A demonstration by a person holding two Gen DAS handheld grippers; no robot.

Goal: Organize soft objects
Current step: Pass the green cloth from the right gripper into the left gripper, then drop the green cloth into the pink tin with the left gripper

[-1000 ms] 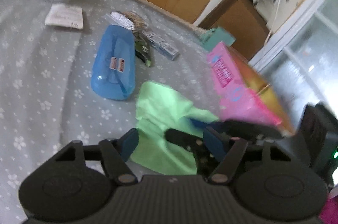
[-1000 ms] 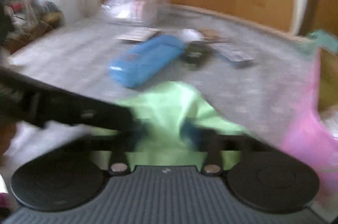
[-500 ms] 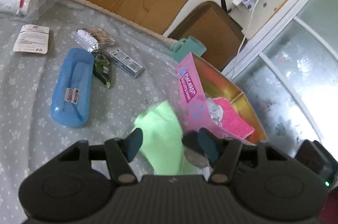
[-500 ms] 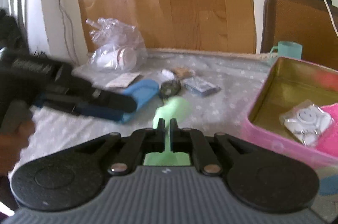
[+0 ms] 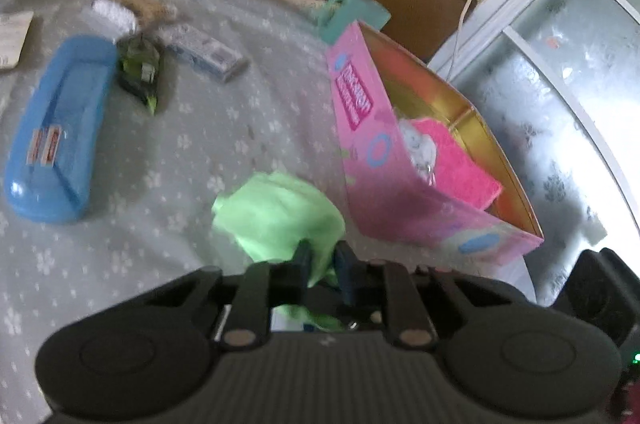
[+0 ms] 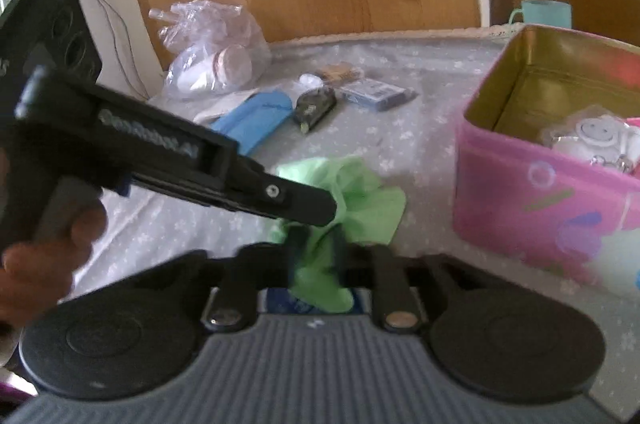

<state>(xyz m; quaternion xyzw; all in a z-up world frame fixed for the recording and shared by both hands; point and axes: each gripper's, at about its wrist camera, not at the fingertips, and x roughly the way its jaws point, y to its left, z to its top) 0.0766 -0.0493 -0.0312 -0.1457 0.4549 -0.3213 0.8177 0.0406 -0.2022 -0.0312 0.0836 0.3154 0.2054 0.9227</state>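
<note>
You have the green cloth pinched from two sides, bunched above the tabletop just left of the pink box. The left tongs are clamped on its near edge, and the right tongs are clamped on another fold of it, with the left tool's arm crossing in front of them in the right view.

The box is open and already holds a pink cloth and a small packet, so it looks like the place for this one too. Judging from that, carry the cloth rightward and lift it high enough that the hanging part clears the box's near wall. Keep both grips firm while you travel, so the fabric does not sag and snag the rim. Let go only once most of it is over the opening, and release one pair before the other so the cloth drops in rather than draping the edge. Watch that the two tools do not knock each other; they sit very close.

Both views are blurred, so the fold lines of the cloth are hard to read. How much fabric hangs below the tongs is hidden behind the tool bodies. The box's far right end is cut off in the right view. The blue case and the small items beyond it are too smeared to identify surely.
</note>
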